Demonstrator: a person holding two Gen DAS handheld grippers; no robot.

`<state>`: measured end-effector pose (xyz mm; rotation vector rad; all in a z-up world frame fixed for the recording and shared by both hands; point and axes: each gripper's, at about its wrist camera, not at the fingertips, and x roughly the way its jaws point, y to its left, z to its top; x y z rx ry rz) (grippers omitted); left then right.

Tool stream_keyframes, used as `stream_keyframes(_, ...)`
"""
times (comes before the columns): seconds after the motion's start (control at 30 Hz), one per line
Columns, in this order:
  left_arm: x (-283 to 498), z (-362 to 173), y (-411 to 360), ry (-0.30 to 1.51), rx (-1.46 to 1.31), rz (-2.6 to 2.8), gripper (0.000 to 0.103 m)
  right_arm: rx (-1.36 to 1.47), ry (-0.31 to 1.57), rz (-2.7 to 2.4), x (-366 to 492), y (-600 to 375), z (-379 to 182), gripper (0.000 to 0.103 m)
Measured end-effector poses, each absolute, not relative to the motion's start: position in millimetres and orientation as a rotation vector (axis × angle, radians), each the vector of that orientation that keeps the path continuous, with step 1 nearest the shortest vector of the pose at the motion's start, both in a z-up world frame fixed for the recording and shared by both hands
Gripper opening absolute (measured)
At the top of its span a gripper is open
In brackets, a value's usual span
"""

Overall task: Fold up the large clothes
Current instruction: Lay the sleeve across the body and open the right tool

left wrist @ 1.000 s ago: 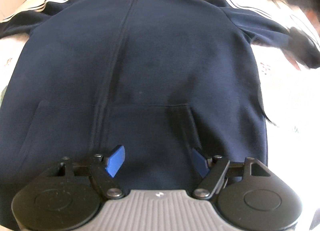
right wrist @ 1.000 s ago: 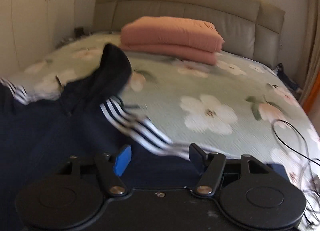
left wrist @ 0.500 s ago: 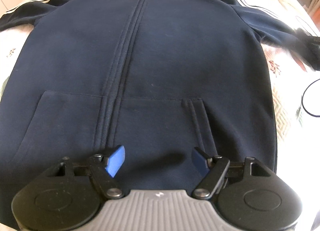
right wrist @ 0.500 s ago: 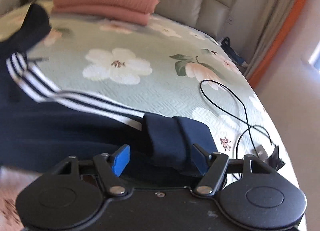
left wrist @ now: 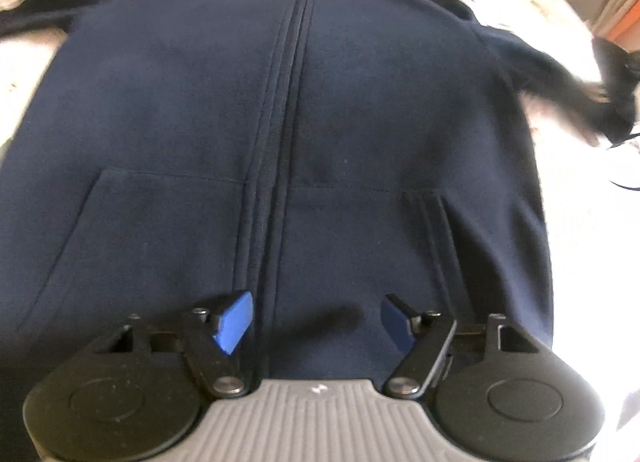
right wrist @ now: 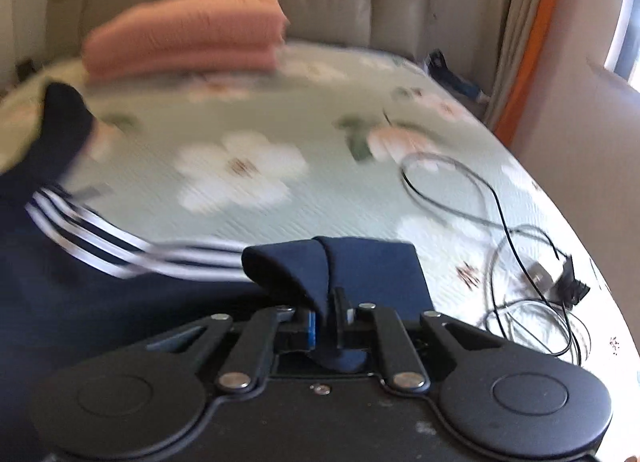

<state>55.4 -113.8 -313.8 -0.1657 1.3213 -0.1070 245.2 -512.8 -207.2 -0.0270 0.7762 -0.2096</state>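
Hoodie (left wrist: 360, 110) — matt, seemingly fleecy cloth; quilted bedspread (right wrist: 340, 190).

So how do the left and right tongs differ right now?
The left tongs stand open with nothing between their blue pads, while the right tongs have just closed and are shut on the sleeve cuff. The left tongs hover above the hoodie body near the zipper; the right tongs sit out at its sleeve end. Both have the same black build.
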Motion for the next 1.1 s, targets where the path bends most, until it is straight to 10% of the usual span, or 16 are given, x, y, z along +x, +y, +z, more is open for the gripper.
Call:
stream_keyframes(0.37,84,-249,18,1.155,-0.052,-0.103,0.073,0.134,0.650,0.119,285,-232,-112,0.018)
stream_keyframes(0.4,87,-247,31,1.141,-0.039,-0.089,0.073,0.150,0.650,0.157,288,-210,-113,0.027)
stream_keyframes(0.47,94,-246,55,1.120,-0.016,-0.061,0.073,0.149,0.674,0.226,291,-169,-117,0.089)
stream_keyframes(1.1,305,-269,5,1.029,-0.349,-0.408,0.068,-0.064,0.980,-0.147,193,-293,-248,0.088)
